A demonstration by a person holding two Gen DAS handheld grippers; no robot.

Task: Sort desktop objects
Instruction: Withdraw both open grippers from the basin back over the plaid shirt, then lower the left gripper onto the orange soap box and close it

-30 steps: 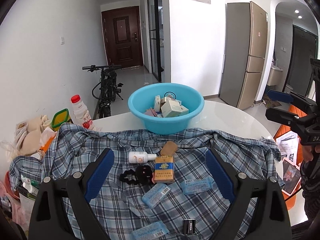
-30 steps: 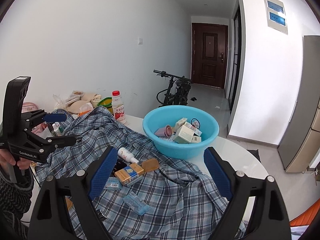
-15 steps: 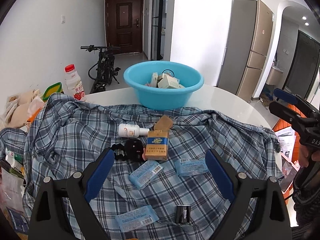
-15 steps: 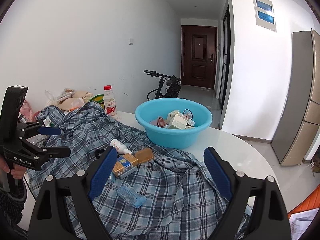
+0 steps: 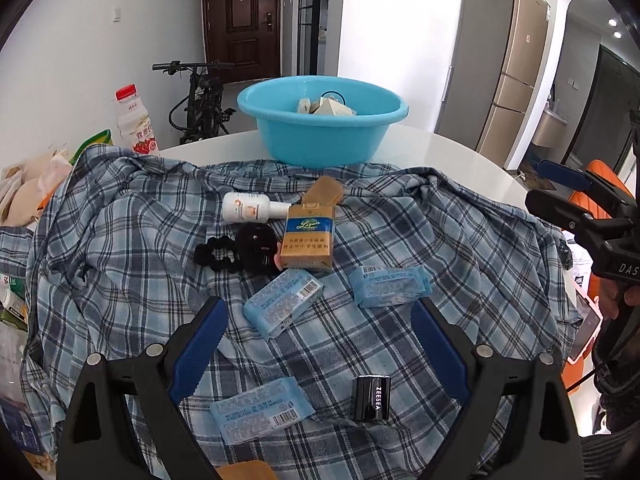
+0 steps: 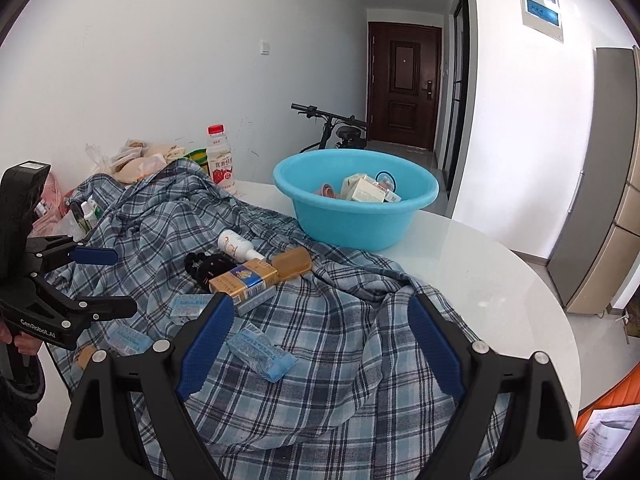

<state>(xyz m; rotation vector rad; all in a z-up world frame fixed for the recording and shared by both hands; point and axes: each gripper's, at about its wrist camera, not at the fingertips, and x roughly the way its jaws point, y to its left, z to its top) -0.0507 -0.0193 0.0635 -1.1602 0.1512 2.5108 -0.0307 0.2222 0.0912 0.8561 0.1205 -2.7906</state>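
A white round tabletop (image 6: pixel 500 280) had a blue checked shirt (image 5: pixel 120 248) spread over most of it. A light blue plastic basin (image 5: pixel 320 132) stood at the far side, just past the shirt, with small boxes inside it.

Many little things lay on the shirt. A white bottle (image 5: pixel 250 208) lay on its side, and just beside it was a gold and blue cigarette pack (image 5: pixel 308 238) with its lid flipped open. Two black hair ties (image 5: pixel 236 250) touched the pack's left side. Nearer lay three light blue tissue packs: one (image 5: pixel 282 304) in the middle, one (image 5: pixel 390 286) to its right, and one (image 5: pixel 262 410) closest of all. A small black case (image 5: pixel 373 398) with white letters sat near that last pack.

The left gripper (image 5: pixel 318 348) hung over the near tissue packs. Its jaws were spread wide and held nothing. The right gripper (image 6: pixel 316 354) hung over the shirt too, with its jaws wide apart and nothing in them. A tissue pack lay below them.

A drink bottle with a red cap (image 6: pixel 220 162) stood at the back of the tabletop by the wall. A bicycle (image 5: pixel 200 100) stood on the floor behind.
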